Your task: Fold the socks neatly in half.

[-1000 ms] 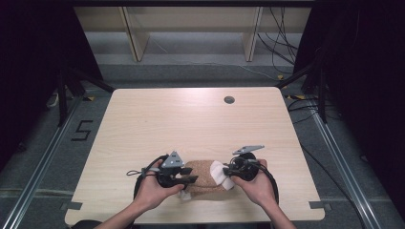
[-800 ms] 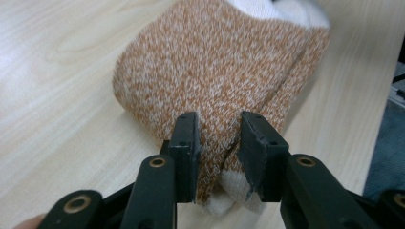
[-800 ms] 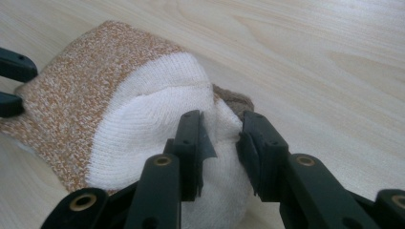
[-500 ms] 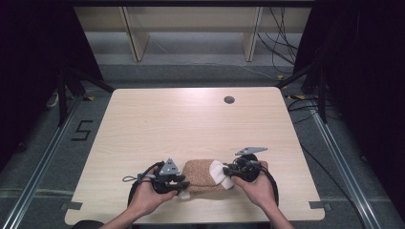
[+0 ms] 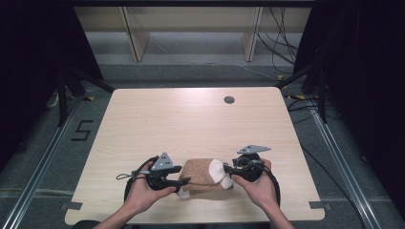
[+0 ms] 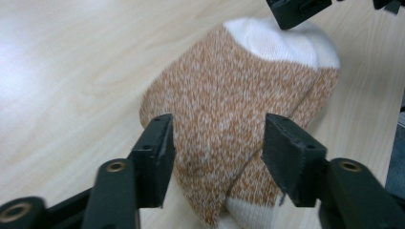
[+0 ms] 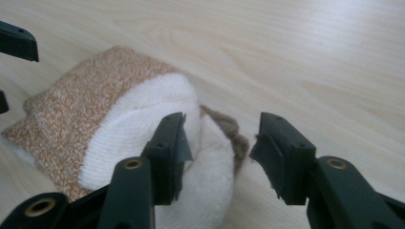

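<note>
From above, I see the folded orange-and-white knitted sock (image 5: 205, 174) near the pale wooden surface (image 5: 191, 119)'s front edge. My left hand-held gripper (image 6: 217, 148) has just opened wide, sock between unpressed. My right hand-held gripper (image 7: 220, 140) likewise, straddling its white toe.

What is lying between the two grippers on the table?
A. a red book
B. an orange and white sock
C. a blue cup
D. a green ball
B: a folded orange-speckled sock with white ends lies on the wooden table between the left gripper and the right gripper.
</note>
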A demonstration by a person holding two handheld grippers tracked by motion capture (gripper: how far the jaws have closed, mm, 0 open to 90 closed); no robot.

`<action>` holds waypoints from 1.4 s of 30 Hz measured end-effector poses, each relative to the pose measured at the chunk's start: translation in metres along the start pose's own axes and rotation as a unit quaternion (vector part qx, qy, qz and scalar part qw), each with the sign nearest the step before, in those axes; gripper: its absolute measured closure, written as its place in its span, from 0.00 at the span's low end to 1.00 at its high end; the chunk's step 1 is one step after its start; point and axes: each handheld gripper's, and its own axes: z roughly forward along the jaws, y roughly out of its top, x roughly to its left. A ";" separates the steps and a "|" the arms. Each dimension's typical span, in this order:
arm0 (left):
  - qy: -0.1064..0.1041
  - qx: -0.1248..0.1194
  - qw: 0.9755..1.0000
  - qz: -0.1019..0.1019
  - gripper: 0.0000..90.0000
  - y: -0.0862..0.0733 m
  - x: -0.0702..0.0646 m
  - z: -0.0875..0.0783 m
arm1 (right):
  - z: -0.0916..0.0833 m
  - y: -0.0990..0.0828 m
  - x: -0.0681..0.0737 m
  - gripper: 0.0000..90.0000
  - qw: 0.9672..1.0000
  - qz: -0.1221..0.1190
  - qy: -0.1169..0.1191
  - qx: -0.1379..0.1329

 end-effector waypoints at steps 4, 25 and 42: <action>0.006 -0.015 1.000 0.002 0.42 0.003 0.002 -0.006 | -0.003 0.004 -0.004 0.51 1.000 -0.004 -0.005 -0.025; 0.097 -0.033 0.994 -0.043 0.37 -0.019 0.045 -0.052 | -0.035 -0.012 -0.031 0.46 0.997 0.002 -0.037 -0.061; 0.159 -0.034 0.984 -0.079 0.37 -0.054 0.077 -0.071 | -0.044 -0.040 -0.060 0.45 0.995 0.020 -0.078 -0.062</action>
